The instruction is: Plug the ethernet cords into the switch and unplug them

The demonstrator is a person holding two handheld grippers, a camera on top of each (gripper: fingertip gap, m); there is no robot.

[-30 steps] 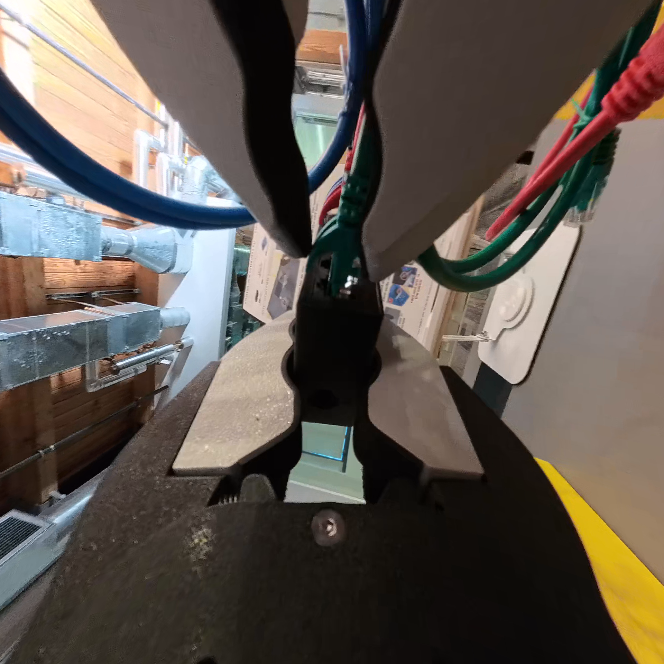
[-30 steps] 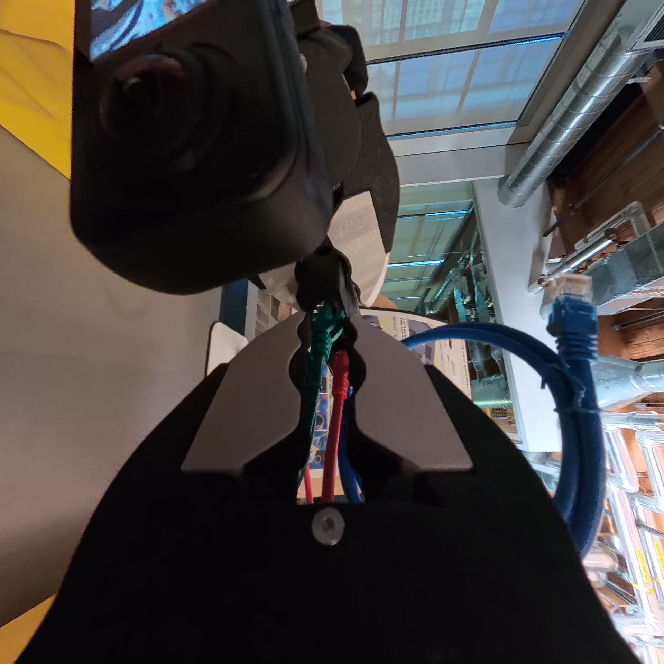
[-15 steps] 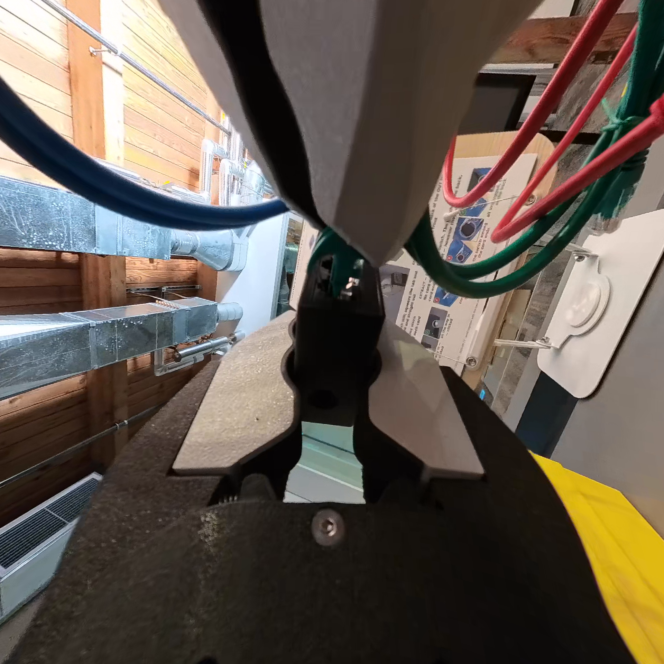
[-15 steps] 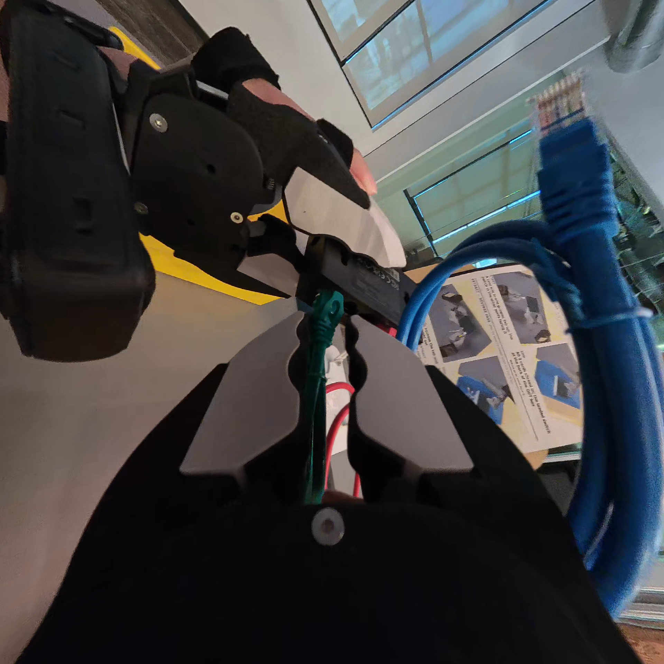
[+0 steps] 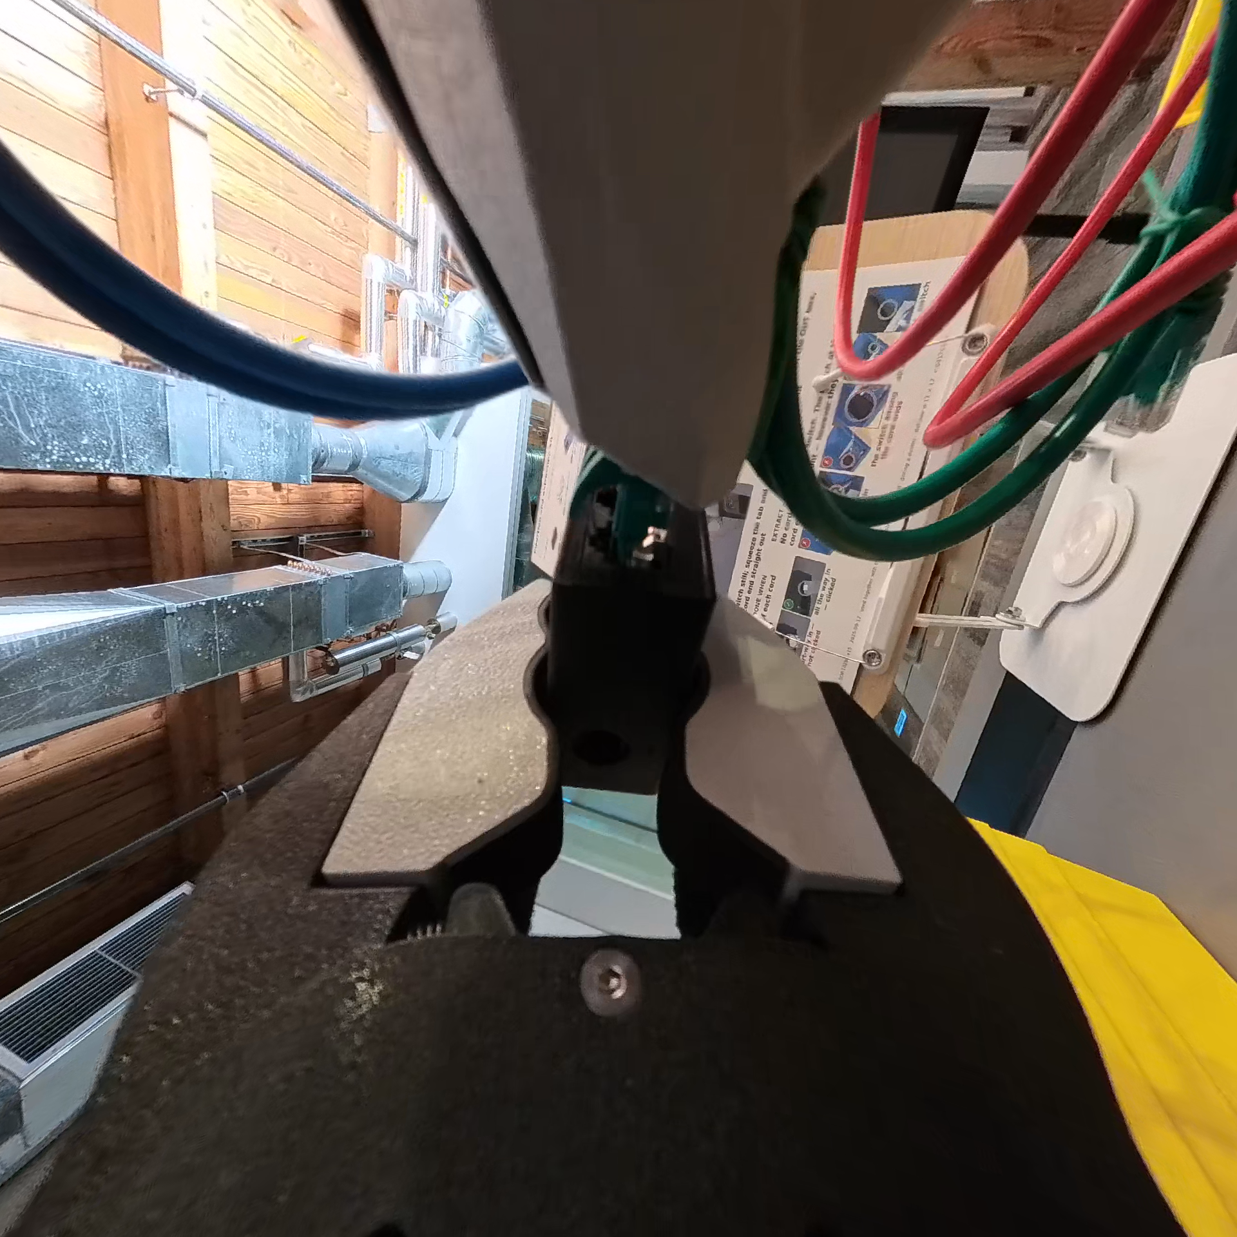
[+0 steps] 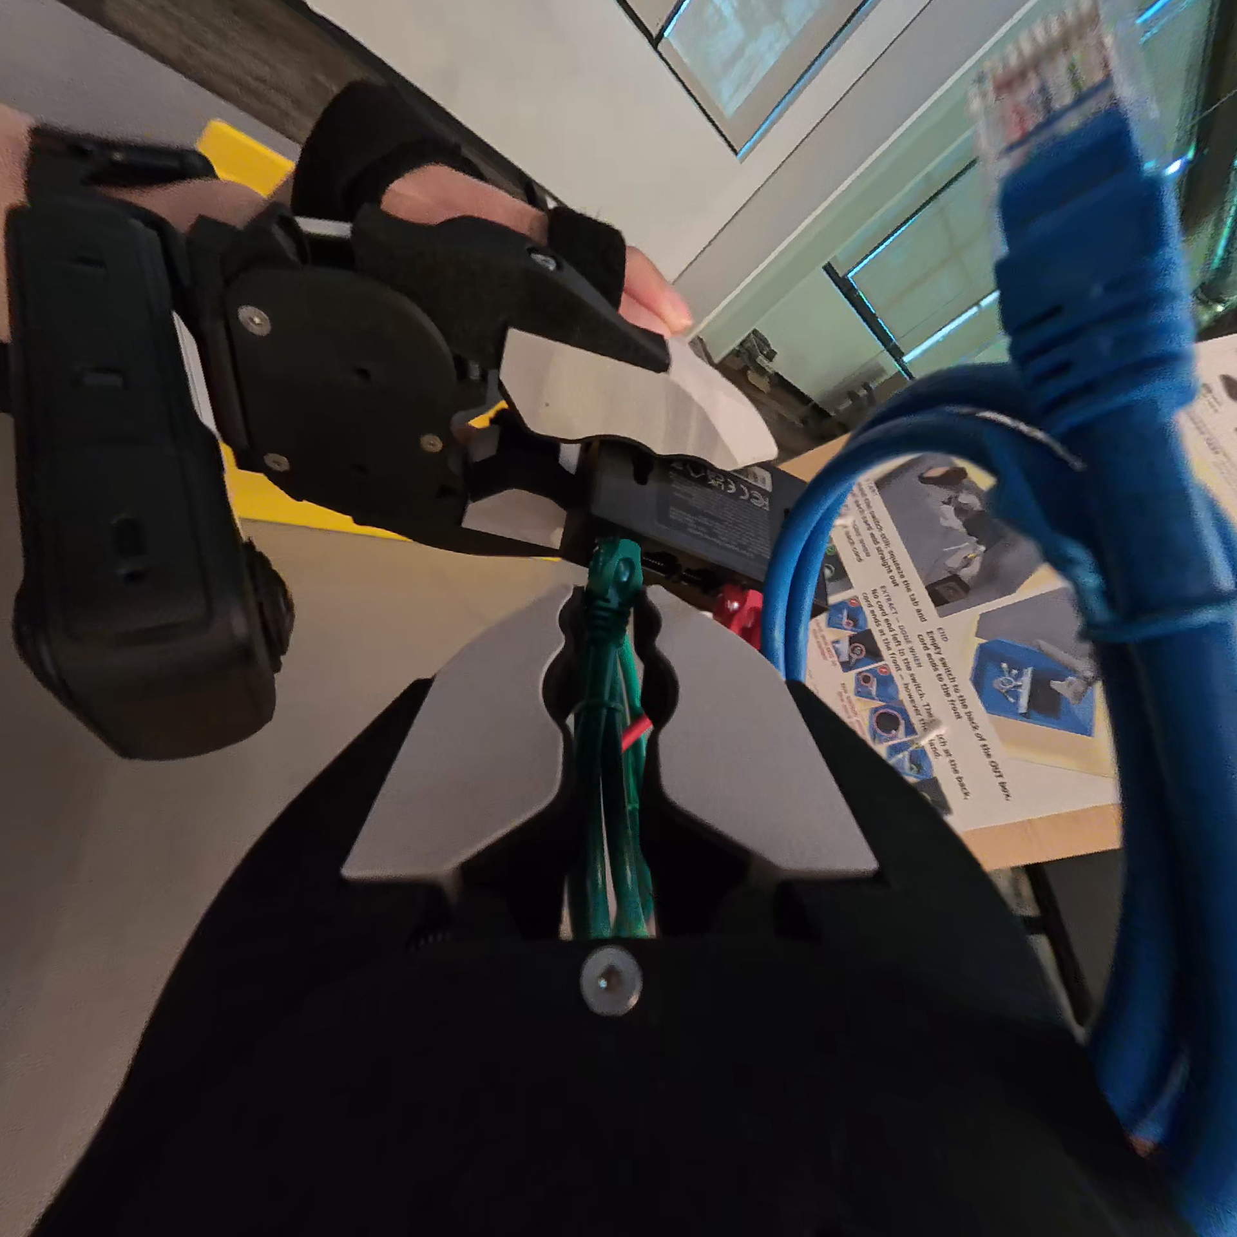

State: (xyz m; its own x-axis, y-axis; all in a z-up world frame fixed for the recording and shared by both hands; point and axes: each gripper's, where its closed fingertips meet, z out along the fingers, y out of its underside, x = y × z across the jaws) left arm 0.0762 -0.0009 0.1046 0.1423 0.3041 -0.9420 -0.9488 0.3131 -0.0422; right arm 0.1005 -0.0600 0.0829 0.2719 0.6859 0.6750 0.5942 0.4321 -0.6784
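Right up close, the right gripper point(image 6: 612, 642) has its fingers drawn in around the green cord point(image 6: 606, 676), just behind the green plug point(image 6: 616, 569), which sits in a port on the switch point(image 6: 696, 509). There's a sliver of space beside the cord, so whether it's truly pinched I cannot tell.

Past it, the left gripper point(image 5: 626, 659) is clamped firmly on the black switch, holding it in mid-air, with a gloved hand point(image 6: 468, 221) behind it. From the left wrist view the green plug point(image 5: 626, 519) shows at the switch's top edge, half hidden by the right gripper's grey finger.

1 red plug point(image 6: 736, 612) sits further along the ports. The blue cord point(image 6: 1138, 602) hangs loose in a tied coil, its clear plug free. Beyond lies a printed instruction sheet point(image 6: 950, 642) on a board.

Risks, as I judge them: pulling by the cord without pressing the latch could strain the plug or drag the switch out of the left grip. The dangling red cord point(image 5: 1004, 268) and blue loops could snag.

Writing: the switch carries a label and the sheet has captions; I'm leaving both unread.
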